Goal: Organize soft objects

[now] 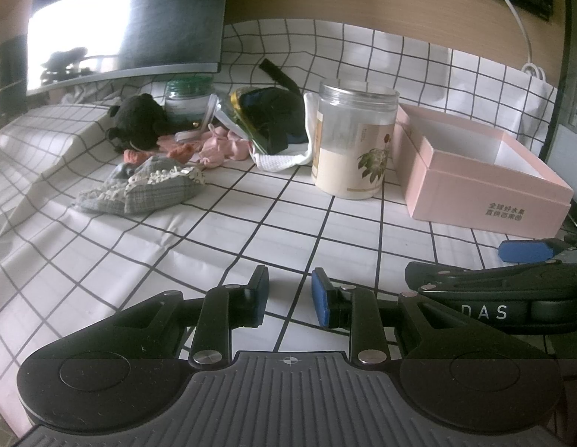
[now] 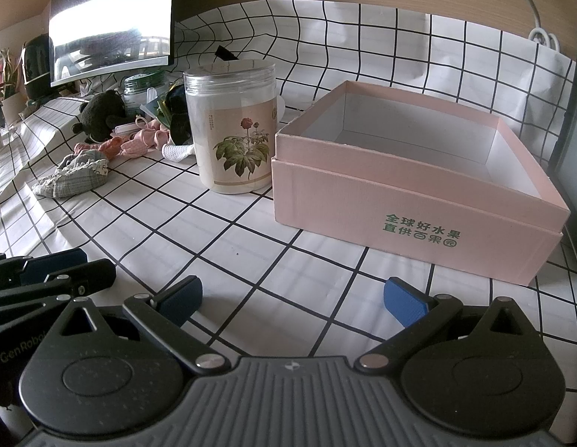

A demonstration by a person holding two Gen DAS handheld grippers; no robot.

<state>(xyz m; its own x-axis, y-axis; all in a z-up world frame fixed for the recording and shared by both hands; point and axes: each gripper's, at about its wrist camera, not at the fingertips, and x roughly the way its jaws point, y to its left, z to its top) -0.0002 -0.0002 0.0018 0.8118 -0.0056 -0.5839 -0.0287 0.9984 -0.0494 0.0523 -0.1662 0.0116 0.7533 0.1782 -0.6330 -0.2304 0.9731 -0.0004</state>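
A heap of soft things lies at the back left of the checked tablecloth: a grey plaid cloth with lace trim (image 1: 147, 190) (image 2: 76, 177), a black plush toy (image 1: 139, 121) (image 2: 100, 113), small pink socks (image 1: 221, 149) (image 2: 147, 141), a white cloth (image 1: 284, 160) and a dark fabric bundle (image 1: 277, 111). An open pink box (image 1: 486, 175) (image 2: 419, 231) stands to the right with nothing inside. My left gripper (image 1: 290, 296) hovers low over the cloth, its jaws a narrow gap apart and holding nothing. My right gripper (image 2: 292, 301) is wide open in front of the box, also holding nothing.
A tall clear jar with a flower label (image 1: 353, 141) (image 2: 232, 126) stands between the heap and the box. A green-lidded jar (image 1: 188, 100) and a monitor (image 1: 128, 18) sit behind the heap. A white cable (image 1: 519, 26) hangs down the back wall.
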